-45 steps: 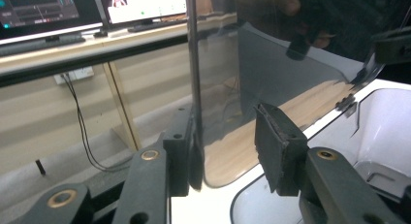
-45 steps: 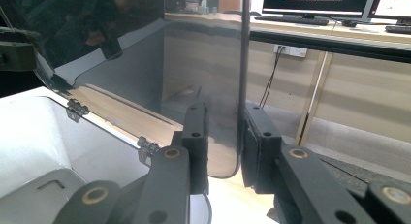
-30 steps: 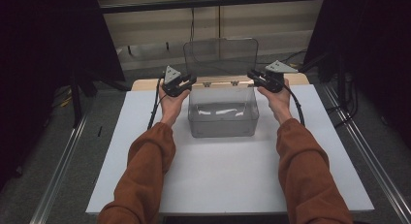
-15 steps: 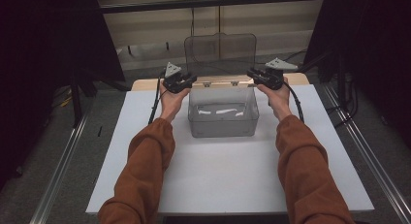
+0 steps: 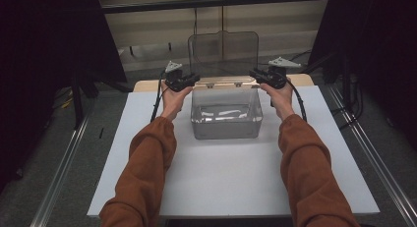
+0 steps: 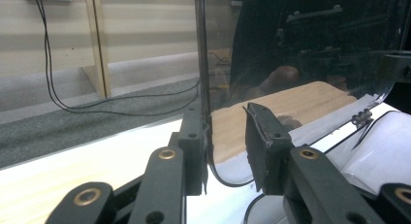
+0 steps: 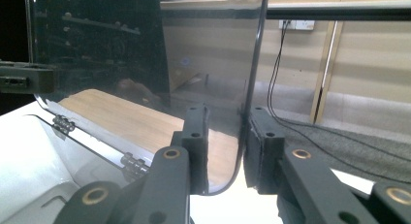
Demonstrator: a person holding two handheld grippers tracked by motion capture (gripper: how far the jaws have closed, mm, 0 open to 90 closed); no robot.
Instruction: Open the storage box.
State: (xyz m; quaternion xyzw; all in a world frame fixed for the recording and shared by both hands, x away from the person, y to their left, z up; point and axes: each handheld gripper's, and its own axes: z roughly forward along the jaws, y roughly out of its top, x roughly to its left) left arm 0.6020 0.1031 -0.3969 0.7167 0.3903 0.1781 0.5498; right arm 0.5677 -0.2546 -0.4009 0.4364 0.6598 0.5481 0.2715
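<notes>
In the high view the person's left sleeve (image 5: 147, 163) comes up from the bottom edge, and the left hand (image 5: 173, 97) carries the left tool (image 5: 193, 79) at the left edge of the raised lid (image 5: 223, 52) of a clear plastic box (image 5: 226, 121). In the left gripper view the lid's edge stands between the two black jaws; it lies against the inner face of the left-hand jaw, while a plain gap separates it from the right-hand jaw, so the tool is slightly open around the lid and not pinching it. The box sits on the white table (image 5: 236, 183), toward its far middle, with its lid swung up on the hinges (image 5: 223, 83) at the back rim and standing nearly upright. Inside the box a pale, crumpled clear sheet lies on the bottom; what it is cannot be told. On the right side the right tool (image 5: 253, 73), in the right hand (image 5: 281, 97), meets the lid's right edge at about the same height. In the right gripper view the lid's rounded lower corner hangs between the jaws, close to the right-hand jaw and clear of the left-hand one, so this tool too stands a little open around the lid. The right sleeve (image 5: 310, 173) runs back to the bottom edge.
</notes>
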